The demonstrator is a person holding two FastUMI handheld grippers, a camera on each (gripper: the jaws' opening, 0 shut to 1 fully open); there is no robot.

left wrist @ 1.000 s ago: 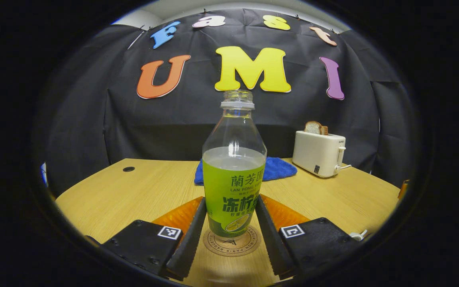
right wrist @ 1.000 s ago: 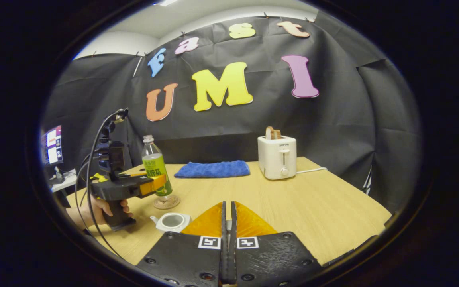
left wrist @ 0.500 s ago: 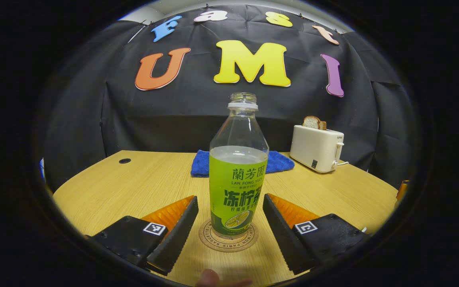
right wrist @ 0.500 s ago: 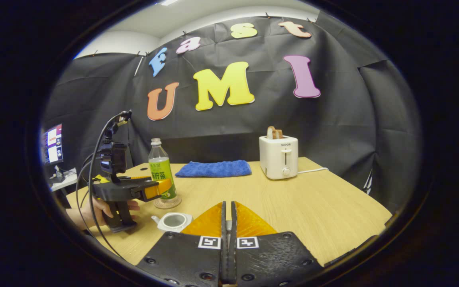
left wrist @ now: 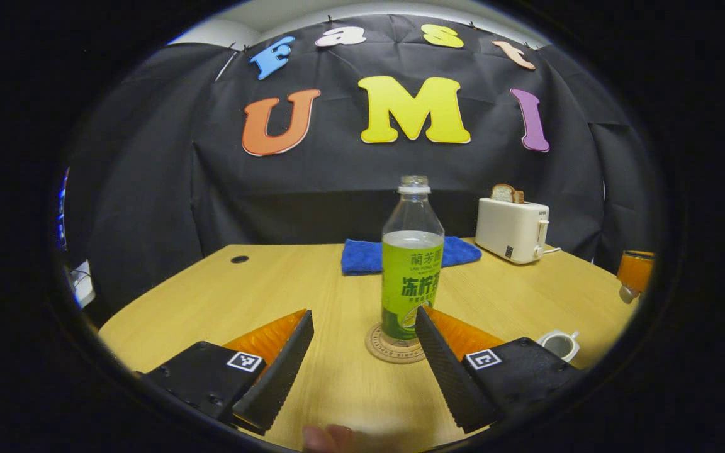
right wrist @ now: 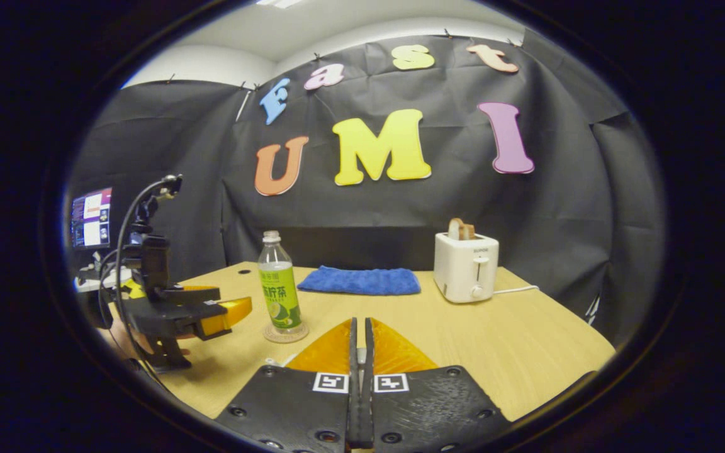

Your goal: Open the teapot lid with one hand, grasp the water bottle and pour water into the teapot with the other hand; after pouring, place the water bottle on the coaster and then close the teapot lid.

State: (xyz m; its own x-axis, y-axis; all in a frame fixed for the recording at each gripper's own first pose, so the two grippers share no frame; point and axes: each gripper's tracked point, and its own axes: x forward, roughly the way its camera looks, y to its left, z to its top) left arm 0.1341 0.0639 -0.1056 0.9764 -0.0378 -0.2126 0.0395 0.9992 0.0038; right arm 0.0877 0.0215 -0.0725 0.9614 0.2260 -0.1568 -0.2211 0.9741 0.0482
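The water bottle (left wrist: 411,277), green-labelled and uncapped, stands upright on the round cork coaster (left wrist: 394,346). My left gripper (left wrist: 364,313) is open and sits back from the bottle, touching nothing; it also shows in the right gripper view (right wrist: 236,308), left of the bottle (right wrist: 279,292). The white teapot (left wrist: 561,345) stands lidless on the table to the right. My right gripper (right wrist: 360,324) is shut; at the right edge of the left gripper view it (left wrist: 634,274) hangs in the air with a small white piece, seemingly the teapot lid (left wrist: 625,294), below its tips.
A blue cloth (left wrist: 410,253) lies behind the bottle. A white toaster (left wrist: 513,229) with bread in it stands at the back right. The wooden table (left wrist: 274,296) has a cable hole (left wrist: 240,258). A monitor (right wrist: 92,217) stands off the table's left side.
The left gripper opened off the bottle, leaving it on the coaster, and then drew back from it. The right gripper stayed shut and shifted slightly.
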